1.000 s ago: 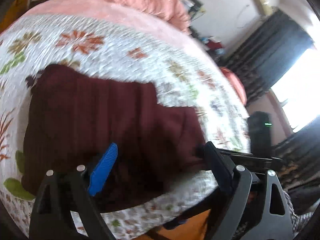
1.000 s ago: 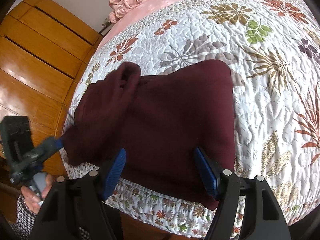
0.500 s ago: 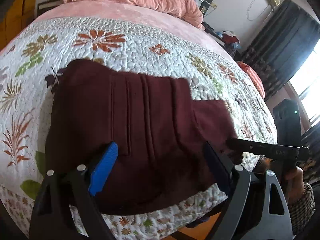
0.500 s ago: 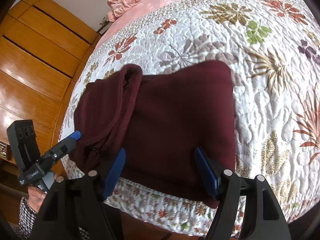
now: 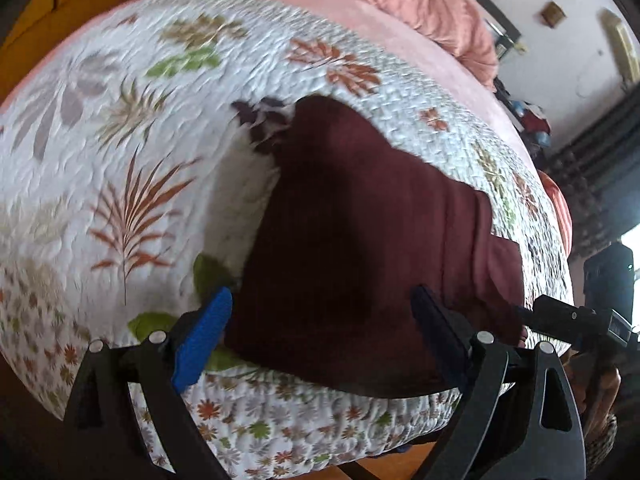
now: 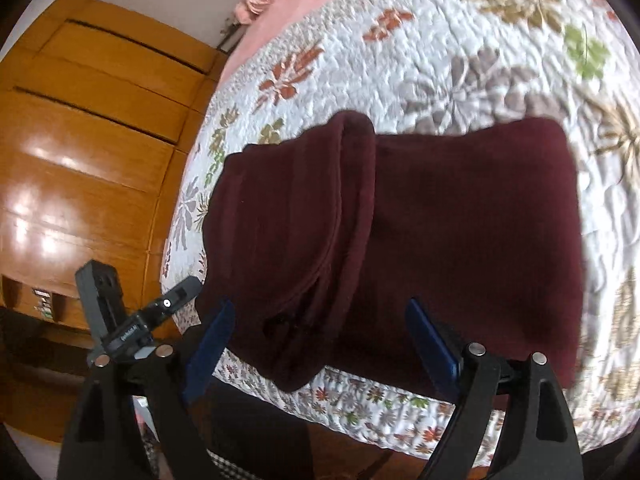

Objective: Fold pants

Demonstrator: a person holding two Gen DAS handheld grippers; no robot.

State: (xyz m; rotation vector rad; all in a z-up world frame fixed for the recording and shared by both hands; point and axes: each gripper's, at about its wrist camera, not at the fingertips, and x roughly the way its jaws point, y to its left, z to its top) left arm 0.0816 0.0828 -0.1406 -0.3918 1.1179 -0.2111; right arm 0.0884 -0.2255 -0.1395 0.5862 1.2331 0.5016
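The maroon pants lie folded into a thick rectangle near the front edge of the bed, with a rolled fold on their left half. My left gripper hovers over the near edge of the pants, its jaws wide and still opening, no pad pressing the fabric. My right gripper is over the same near edge, its jaws opening with nothing gripped. Each gripper also shows in the other's view: the right gripper by the pants' right corner, the left gripper just off their left end.
A white floral quilt covers the bed, and its front edge drops off just below the pants. A pink blanket is heaped at the head. A wooden wardrobe stands left of the bed and dark curtains hang on the right.
The left gripper has drawn back from the pants' left end, leaving the fold lying flat. Its view has swung left and rolled. The right gripper's jaws have widened.
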